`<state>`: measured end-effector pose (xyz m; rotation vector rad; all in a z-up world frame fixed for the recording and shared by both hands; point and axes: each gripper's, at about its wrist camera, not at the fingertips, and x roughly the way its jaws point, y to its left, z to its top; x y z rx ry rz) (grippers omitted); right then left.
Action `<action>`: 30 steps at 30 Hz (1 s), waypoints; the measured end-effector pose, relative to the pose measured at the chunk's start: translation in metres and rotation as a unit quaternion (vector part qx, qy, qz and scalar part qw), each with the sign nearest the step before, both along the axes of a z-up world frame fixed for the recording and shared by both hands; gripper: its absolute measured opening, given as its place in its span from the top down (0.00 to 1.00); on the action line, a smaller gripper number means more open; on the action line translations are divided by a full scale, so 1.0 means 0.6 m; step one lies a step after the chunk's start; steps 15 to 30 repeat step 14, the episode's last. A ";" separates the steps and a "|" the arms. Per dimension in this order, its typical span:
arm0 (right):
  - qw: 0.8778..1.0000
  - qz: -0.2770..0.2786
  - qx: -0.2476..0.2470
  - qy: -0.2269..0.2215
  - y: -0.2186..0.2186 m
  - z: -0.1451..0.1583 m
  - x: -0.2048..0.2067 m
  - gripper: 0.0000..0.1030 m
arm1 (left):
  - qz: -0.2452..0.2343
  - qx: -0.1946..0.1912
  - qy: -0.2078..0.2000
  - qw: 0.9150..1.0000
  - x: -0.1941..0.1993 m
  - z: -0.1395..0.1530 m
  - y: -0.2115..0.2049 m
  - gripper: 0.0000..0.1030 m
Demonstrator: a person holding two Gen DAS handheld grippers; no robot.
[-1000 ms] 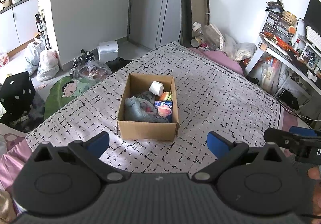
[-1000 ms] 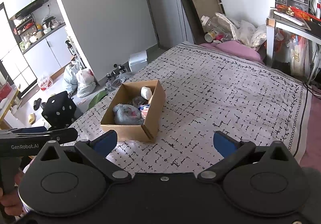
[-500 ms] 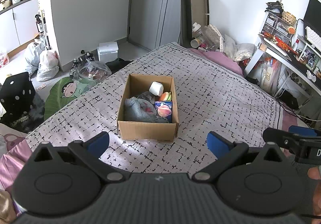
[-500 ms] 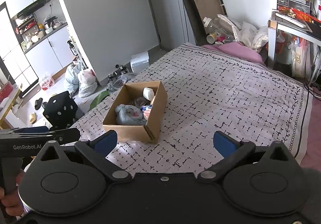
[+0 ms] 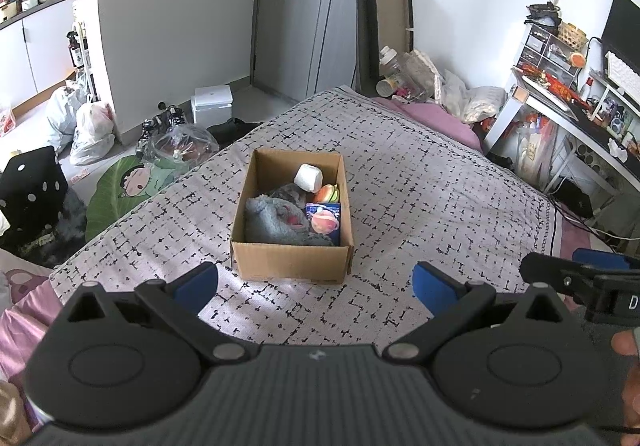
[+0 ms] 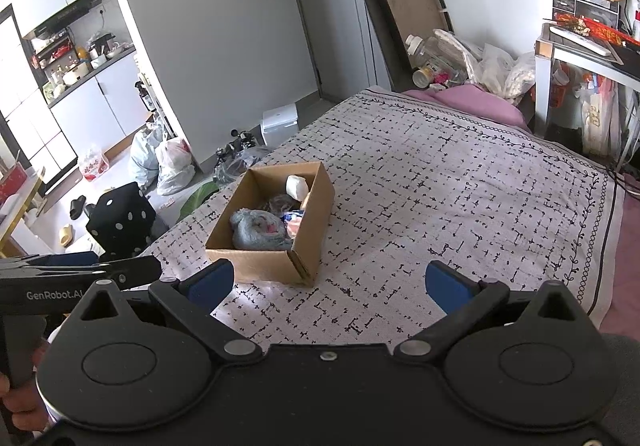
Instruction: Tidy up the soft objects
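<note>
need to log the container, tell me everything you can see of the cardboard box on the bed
The cardboard box is plain brown corrugated card, rectangular and open-topped, sitting upright and flat on the patterned bedspread. It holds a grey-blue fluffy cloth, a white marshmallow-like block, a burger-like toy and a blue packet. Neither gripper touches it.

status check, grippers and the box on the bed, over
Left gripper open, empty. Right gripper open, empty. Cardboard box on bedspread, holding grey plush and white roll. Nothing between fingers and box.
</note>
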<state>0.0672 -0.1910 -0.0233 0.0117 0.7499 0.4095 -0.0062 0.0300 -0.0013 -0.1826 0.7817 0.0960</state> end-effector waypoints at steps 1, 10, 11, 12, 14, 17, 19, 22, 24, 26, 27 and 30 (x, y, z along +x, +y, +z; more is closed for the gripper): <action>1.000 0.001 0.000 -0.001 0.000 0.000 0.001 0.00 | 0.000 0.001 0.000 1.000 0.000 0.000 -0.001 0.00; 1.000 0.006 -0.001 -0.005 0.000 0.002 0.001 0.00 | -0.007 0.006 -0.003 1.000 0.000 -0.001 -0.009 0.00; 1.000 0.006 -0.002 -0.005 0.001 0.002 0.001 0.00 | -0.008 0.007 -0.004 1.000 0.000 -0.001 -0.009 0.00; 1.000 0.006 -0.002 -0.005 0.001 0.002 0.002 0.00 | -0.009 0.007 -0.004 1.000 0.000 -0.001 -0.010 0.00; 1.000 0.006 -0.002 -0.006 0.001 0.002 0.001 0.00 | -0.009 0.005 -0.003 1.000 0.002 -0.002 -0.008 0.00; 1.000 0.006 -0.002 -0.006 0.001 0.002 0.001 0.00 | -0.009 0.005 -0.003 1.000 0.002 -0.002 -0.008 0.00; 1.000 0.006 -0.002 -0.006 0.001 0.002 0.001 0.00 | -0.009 0.005 -0.003 1.000 0.002 -0.002 -0.008 0.00; 1.000 0.006 -0.002 -0.006 0.001 0.002 0.001 0.00 | -0.009 0.005 -0.003 1.000 0.002 -0.002 -0.008 0.00; 1.000 0.006 -0.002 -0.006 0.001 0.002 0.001 0.00 | -0.009 0.005 -0.003 1.000 0.002 -0.002 -0.008 0.00; 1.000 0.006 -0.002 -0.006 0.001 0.002 0.001 0.00 | -0.009 0.005 -0.003 1.000 0.002 -0.002 -0.008 0.00; 1.000 0.006 -0.002 -0.006 0.001 0.002 0.001 0.00 | -0.009 0.005 -0.003 1.000 0.002 -0.002 -0.008 0.00; 1.000 0.006 -0.002 -0.006 0.001 0.002 0.001 0.00 | -0.009 0.005 -0.003 1.000 0.002 -0.002 -0.008 0.00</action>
